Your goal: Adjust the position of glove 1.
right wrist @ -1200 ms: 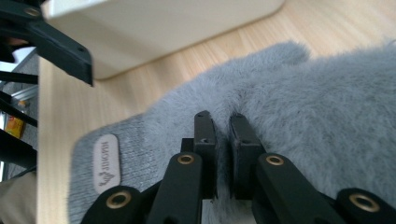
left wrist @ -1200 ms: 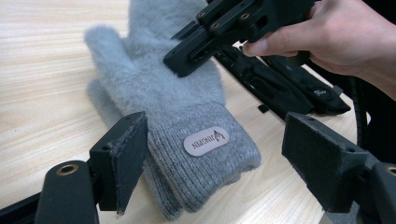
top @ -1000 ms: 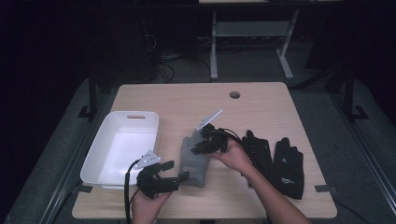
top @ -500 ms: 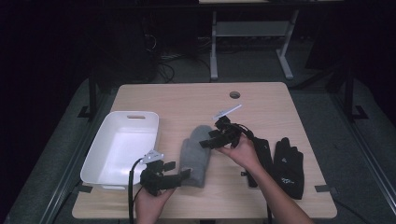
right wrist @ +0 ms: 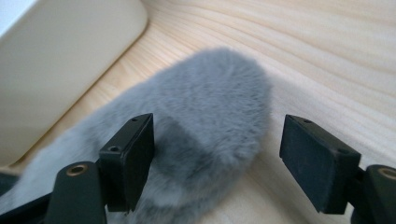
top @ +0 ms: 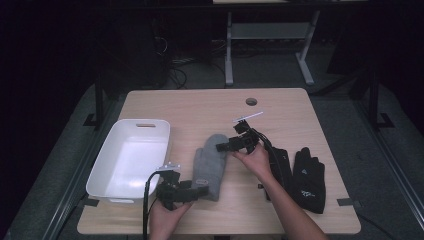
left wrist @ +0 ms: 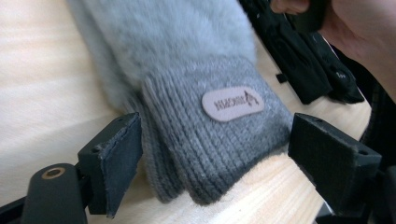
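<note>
**Grey mitten flat on the table, both sets of fingers parted around it**

A pale wood-grain table (top: 200, 107) stands in a dim room, on dark carpet, with a light metal frame and loose cables behind it. A round hole (top: 251, 101) sits near its far edge.

The grey mitten (top: 211, 165) lies flat between the two grippers. Its body is soft and fuzzy with a rounded tip; its cuff is ribbed knit with a small oval leather-like label (left wrist: 232, 103).

The left gripper (top: 192, 190) has its fingers at the cuff end, one on each side of the ribbing. They have just been opening and now stand spread, the pads clear of the knit.

The right gripper (top: 226, 147) has its fingers at the fuzzy tip, likewise just opened wide and pressing on nothing.

Beyond the mitten from the right fingers sits a white plastic bin (top: 112, 167), smooth with rounded corners. Behind the right hand lie two black gloves (top: 308, 177), flat and matte.
</note>
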Demonstrator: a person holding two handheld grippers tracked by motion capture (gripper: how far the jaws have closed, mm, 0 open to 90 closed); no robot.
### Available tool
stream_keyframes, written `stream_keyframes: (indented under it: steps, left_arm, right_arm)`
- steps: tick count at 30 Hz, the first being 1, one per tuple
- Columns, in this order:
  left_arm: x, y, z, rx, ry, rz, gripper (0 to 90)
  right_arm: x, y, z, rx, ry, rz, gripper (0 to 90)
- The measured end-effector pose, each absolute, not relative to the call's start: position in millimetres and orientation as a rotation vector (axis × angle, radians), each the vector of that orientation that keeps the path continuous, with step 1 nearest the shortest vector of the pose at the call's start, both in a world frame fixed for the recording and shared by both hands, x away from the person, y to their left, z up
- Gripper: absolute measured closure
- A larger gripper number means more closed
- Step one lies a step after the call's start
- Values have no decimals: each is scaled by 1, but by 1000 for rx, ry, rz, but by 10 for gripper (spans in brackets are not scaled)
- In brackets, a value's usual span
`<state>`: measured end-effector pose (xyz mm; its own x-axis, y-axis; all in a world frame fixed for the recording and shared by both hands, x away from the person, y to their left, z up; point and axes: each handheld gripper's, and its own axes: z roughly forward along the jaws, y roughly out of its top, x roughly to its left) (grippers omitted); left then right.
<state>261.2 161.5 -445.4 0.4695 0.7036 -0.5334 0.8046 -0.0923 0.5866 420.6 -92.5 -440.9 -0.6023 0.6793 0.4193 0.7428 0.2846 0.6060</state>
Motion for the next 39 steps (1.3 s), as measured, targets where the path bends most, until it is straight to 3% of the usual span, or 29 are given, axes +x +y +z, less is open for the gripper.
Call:
stream_keyframes:
  steps: [3, 11, 16, 21, 26, 36, 39]
  left_arm:
    - [262, 161, -447, 1823, 1285, -163, 156]
    - [266, 168, -448, 1755, 1312, -209, 165]
    - [269, 164, -456, 1775, 1340, -268, 166]
    - [274, 163, -464, 1786, 1341, -338, 170]
    - [277, 163, -467, 1761, 1327, -409, 267]
    - [281, 166, -465, 1720, 1337, -450, 215]
    - [281, 166, -465, 1731, 1340, -425, 296]
  right_arm:
    - [423, -92, -447, -1377, -2434, -1216, 283]
    - [427, -92, -462, -1397, -2385, -1196, 448]
    - [426, -91, -465, -1396, -2386, -1192, 489]
    - [424, -92, -468, -1359, -2383, -1211, 602]
    - [424, -94, -469, -1325, -2362, -1228, 711]
    - [424, -97, -467, -1312, -2363, -1232, 747]
    - [424, -97, -466, -1313, -2365, -1233, 754]
